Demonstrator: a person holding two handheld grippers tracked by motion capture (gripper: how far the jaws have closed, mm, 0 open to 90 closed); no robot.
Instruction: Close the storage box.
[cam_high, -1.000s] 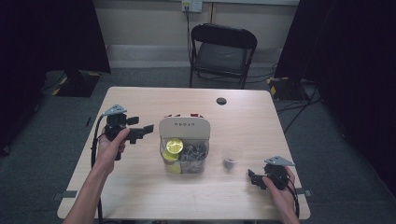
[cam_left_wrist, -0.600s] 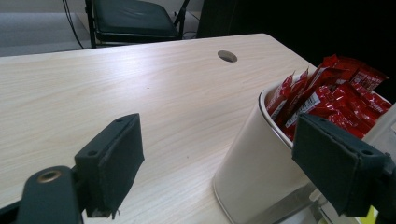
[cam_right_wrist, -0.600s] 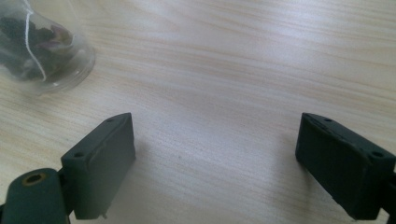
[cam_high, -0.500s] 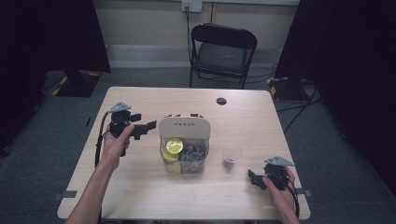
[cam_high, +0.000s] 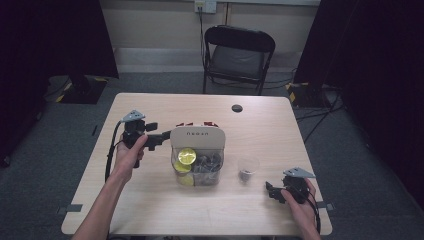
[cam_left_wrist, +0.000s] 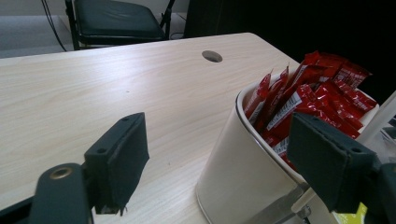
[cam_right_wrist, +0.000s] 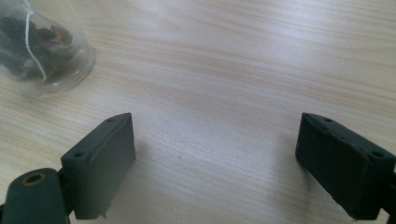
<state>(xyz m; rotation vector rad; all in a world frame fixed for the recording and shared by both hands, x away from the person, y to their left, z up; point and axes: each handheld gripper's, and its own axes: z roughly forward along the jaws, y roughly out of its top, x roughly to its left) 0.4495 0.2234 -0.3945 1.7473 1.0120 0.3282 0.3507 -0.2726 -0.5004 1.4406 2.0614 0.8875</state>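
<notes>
Two claws gape empty: our left claw (cam_high: 161, 138) nears the organizer (cam_high: 197, 150) of red sachets (cam_left_wrist: 312, 91), nothing picked yet; our right claw (cam_high: 272, 191) rests beside the cup (cam_high: 247, 169).

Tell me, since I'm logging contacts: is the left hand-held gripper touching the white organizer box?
Cannot tell. In the left gripper view the open left hand-held gripper straddles the white organizer box, but neither contact nor gap shows plainly.

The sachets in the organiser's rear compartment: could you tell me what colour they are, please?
The sachets are red with white lettering, clearest in the left gripper view.
</notes>
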